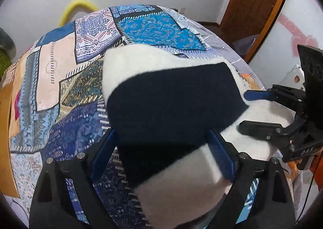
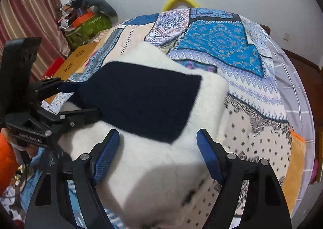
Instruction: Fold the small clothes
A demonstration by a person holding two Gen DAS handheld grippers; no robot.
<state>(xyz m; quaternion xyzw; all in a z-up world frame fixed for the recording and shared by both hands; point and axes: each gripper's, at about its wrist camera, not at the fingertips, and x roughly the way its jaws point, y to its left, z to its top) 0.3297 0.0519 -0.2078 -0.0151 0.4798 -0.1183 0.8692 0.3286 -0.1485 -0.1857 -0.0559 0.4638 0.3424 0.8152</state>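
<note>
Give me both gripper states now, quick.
Left gripper: open, pads astride the white-and-navy fleece garment, not pressing it.
Right gripper: open, jaws over the same garment, nothing held.

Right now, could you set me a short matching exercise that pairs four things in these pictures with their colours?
Things:
1. fluffy garment
2. patch on the garment
3. curved tube by the wall
4. claw pads

Colours:
a. yellow
b. blue
c. white
d. dark navy, near black

Pairs: 1-c, 2-d, 3-a, 4-b
</note>
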